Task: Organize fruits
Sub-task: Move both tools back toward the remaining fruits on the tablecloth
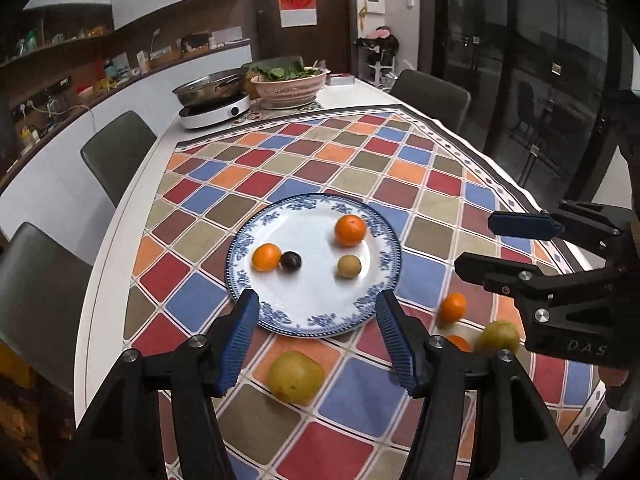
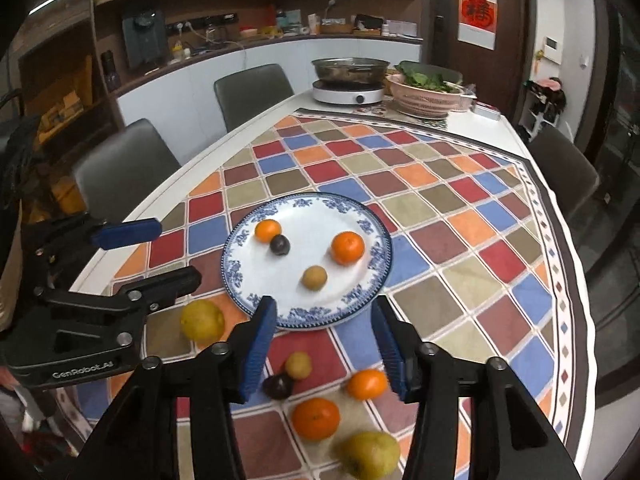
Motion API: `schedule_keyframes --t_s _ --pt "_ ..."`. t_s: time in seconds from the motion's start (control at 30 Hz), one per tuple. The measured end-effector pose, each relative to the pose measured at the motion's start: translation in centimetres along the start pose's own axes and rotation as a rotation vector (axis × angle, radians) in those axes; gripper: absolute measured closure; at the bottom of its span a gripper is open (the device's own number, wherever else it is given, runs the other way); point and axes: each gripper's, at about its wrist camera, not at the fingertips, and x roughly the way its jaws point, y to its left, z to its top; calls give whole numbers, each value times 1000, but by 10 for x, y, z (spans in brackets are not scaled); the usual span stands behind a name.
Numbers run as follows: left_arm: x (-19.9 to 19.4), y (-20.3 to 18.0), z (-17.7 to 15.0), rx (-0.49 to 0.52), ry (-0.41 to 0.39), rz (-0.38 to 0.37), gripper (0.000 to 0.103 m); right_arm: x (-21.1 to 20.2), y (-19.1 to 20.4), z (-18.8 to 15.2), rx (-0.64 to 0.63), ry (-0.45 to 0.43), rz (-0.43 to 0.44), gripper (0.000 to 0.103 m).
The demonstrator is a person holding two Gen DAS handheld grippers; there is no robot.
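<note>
A blue-and-white plate (image 1: 320, 312) (image 2: 280, 280) holds two oranges (image 1: 350, 230) (image 1: 266, 257), a dark plum (image 1: 291, 260) and a small tan fruit (image 1: 349, 266). My left gripper (image 1: 316, 332) is open and empty, hovering over the plate's near rim, with a yellow pear (image 1: 296, 376) on the cloth just below it. My right gripper (image 2: 324, 344) is open and empty above loose fruit on the cloth: a small tan fruit (image 2: 298, 365), a plum (image 2: 278, 386), two oranges (image 2: 367, 384) (image 2: 316, 418) and a pear (image 2: 370, 454). Another yellow pear (image 2: 202, 319) lies left of the plate.
The table wears a chequered multicolour cloth (image 1: 360, 160). At the far end stand an induction cooker with a steel pan (image 1: 212, 108) and a pink basket of greens (image 1: 288, 84). Grey chairs (image 1: 116, 152) line the sides. The right gripper shows in the left wrist view (image 1: 480, 244).
</note>
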Motion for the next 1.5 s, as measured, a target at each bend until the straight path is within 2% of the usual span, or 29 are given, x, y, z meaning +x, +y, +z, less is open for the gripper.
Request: schedule_keyframes --t_s 0.33,0.57,0.7,1.0,1.5 --pt "-14 -28 -15 35 -22 -29 41 -29 -12 -29 46 -16 -57 49" --pt "-8 -41 -27 61 8 -53 41 -34 -17 -51 84 14 -88 49" --pt "1 -46 -34 83 39 -61 41 -30 -19 -64 77 44 -113 49" --pt "24 -58 -52 130 116 -87 41 -14 -23 -94 116 140 -110 49" --pt "62 -65 -69 182 210 -128 41 13 -28 -116 153 251 -100 49"
